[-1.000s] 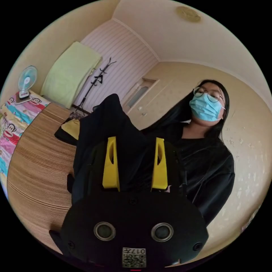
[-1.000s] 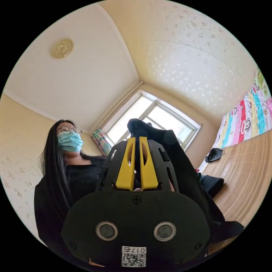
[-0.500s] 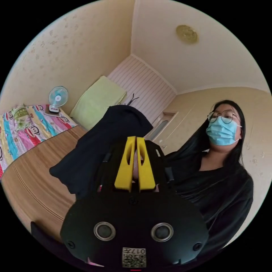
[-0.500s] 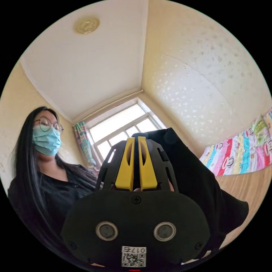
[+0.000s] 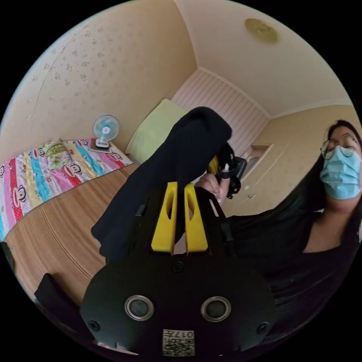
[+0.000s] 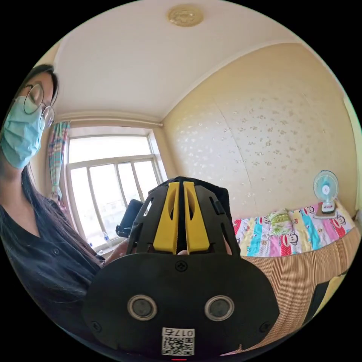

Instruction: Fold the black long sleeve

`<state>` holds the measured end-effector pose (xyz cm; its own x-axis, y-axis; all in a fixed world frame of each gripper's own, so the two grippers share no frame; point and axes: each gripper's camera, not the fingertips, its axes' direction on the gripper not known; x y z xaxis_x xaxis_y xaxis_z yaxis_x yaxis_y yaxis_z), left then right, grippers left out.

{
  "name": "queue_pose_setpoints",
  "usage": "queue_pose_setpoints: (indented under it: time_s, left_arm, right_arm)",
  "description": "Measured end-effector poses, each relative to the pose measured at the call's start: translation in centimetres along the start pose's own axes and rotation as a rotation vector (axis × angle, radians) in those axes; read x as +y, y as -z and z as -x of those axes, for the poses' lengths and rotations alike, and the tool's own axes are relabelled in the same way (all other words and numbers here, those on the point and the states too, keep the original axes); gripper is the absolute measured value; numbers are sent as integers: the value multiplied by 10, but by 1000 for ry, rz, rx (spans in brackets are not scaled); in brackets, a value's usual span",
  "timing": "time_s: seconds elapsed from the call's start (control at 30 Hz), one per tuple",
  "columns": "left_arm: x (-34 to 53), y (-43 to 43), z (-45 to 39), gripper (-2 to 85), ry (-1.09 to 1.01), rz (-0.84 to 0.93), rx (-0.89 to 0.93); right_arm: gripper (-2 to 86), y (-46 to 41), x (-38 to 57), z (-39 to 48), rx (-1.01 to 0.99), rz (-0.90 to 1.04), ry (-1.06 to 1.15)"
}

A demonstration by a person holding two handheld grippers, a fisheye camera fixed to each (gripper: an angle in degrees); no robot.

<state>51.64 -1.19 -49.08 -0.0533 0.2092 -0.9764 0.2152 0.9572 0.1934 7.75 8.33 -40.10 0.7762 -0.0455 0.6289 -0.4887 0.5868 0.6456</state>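
Note:
The black long sleeve (image 5: 188, 151) rises from between the yellow jaws of my left gripper (image 5: 181, 186), which is shut on it. It bunches above the jaws and hangs down to the left over the woven mat (image 5: 56, 226). Just behind the bunch, the right gripper (image 5: 230, 169) is held in a hand. In the right gripper view, my right gripper (image 6: 181, 184) is shut on dark cloth, and a fold of the black long sleeve (image 6: 223, 198) shows round the jaw frame. The left gripper (image 6: 130, 218) sits close on the left.
The person (image 5: 332, 211) stands close behind both grippers. A cartoon-print sheet (image 5: 37, 173) edges the mat, with a small fan (image 5: 105, 130) and a green cushion (image 5: 158, 128) by the wall. A window (image 6: 109, 181) is beside the person. A dark and yellow item (image 6: 320, 298) lies on the mat.
The left jaws, open one second ago, have shut on the garment. Both hands have lifted and turned, and the two grippers have come close together with the cloth bunched between them.

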Motion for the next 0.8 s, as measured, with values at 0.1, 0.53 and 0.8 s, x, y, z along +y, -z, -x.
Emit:
queue_pose_setpoints:
  time_s: [0.1, 0.53, 0.8]
  left_arm:
    - [-2, 52, 0, 11, -52, -108, 93]
    - [-59, 136, -73, -4, -462, -124, 580]
    - [-83, 180, -86, -3, -461, -139, 670]
  right_arm:
    - [14, 19, 9, -20, -145, 48, 47]
    - [20, 81, 156, -88, -330, 76, -307]
    - [151, 27, 169, -94, -423, 78, -283]
